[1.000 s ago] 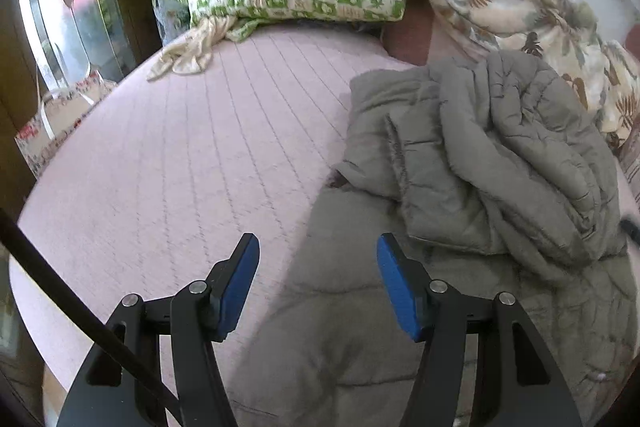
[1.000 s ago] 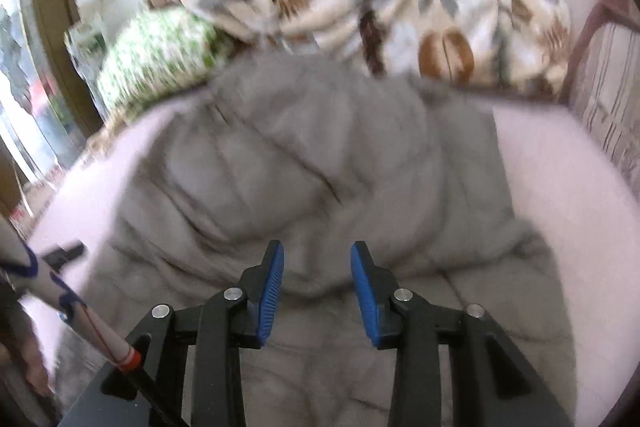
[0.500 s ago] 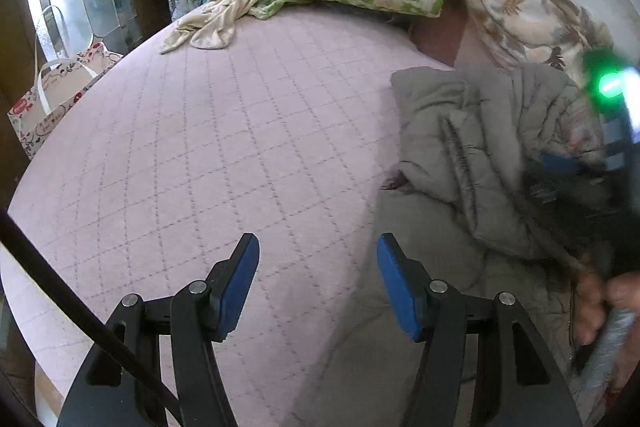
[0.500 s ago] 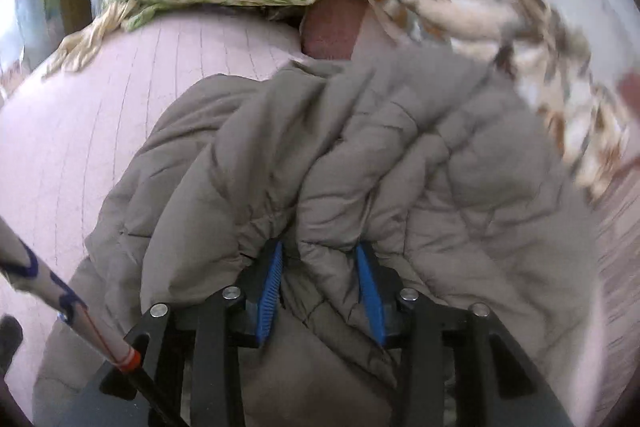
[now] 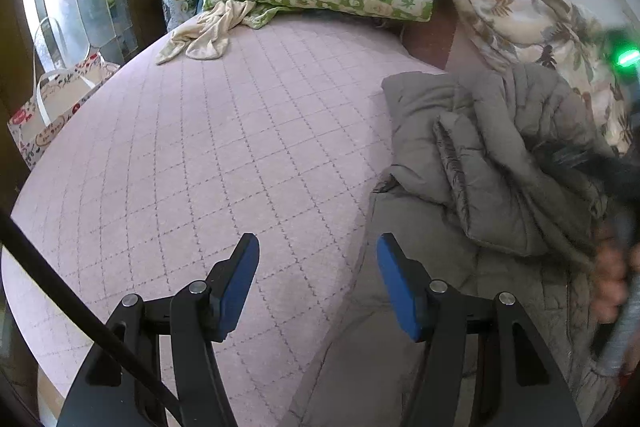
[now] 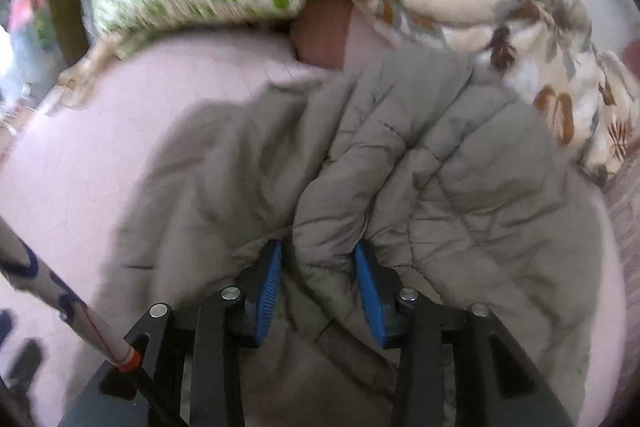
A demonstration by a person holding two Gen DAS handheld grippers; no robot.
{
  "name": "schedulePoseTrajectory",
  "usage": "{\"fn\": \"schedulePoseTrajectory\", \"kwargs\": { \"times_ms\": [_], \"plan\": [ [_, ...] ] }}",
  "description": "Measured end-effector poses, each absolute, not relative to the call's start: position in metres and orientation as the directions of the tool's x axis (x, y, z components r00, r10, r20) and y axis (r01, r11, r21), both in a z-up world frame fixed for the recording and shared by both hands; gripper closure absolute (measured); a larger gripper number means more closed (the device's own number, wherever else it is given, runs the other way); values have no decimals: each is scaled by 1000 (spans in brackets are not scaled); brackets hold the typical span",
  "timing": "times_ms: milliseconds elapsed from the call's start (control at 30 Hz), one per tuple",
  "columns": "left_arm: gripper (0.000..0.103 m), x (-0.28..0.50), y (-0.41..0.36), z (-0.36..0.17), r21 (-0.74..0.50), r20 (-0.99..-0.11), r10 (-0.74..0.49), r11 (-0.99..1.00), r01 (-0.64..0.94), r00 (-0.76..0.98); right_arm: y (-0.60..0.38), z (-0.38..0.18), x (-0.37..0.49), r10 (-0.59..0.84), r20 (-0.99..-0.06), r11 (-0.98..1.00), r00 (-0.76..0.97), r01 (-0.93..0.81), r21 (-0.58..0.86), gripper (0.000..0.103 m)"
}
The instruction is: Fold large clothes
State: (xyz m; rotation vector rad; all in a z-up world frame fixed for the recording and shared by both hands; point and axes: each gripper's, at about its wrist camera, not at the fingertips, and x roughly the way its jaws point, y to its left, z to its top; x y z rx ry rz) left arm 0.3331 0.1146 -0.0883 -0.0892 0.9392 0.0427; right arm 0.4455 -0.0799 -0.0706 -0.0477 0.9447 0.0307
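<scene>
Pink quilted bed (image 5: pixel 224 147) fills the frame; a grey coat (image 6: pixel 440 179) lies bunched at right. A thick fold is clamped in the right gripper (image 6: pixel 318 283), likely for carrying across. The left gripper (image 5: pixel 316 279) is held empty, jaws apart, over the coat's edge.

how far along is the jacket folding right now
Early. One part of the grey quilted jacket already lies doubled over the rest. In hand: the right tongs pinch a bunched fold of it. The left tongs hang open and empty above the pink bedcover. Left: flattening and the remaining folds.
</scene>
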Motion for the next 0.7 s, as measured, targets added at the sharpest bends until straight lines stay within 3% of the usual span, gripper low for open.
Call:
{"fn": "schedulePoseTrajectory", "kwargs": {
  "times_ms": [200,367,500,600,700],
  "plan": [
    [43,334,112,-92,-69,-817,-18,995,-68,576,-140,-16,399,45,-691,997,721,9,74,61],
    [43,334,106,-92,-74,-819,-25,995,-61,574,-194,-55,414,-145,-750,974,645,228,7,61],
    [43,334,101,-93,-61,-816,-18,997,-54,577,-223,-114,428,-117,-847,957,518,286,42,61],
    [43,334,99,-94,-49,-816,-11,997,-51,577,-215,-103,426,-155,-836,964,526,265,-12,61],
    [43,335,98,-95,-55,-820,-17,997,-48,572,-207,-63,411,-206,-735,958,646,287,-17,61]
  ]
}}
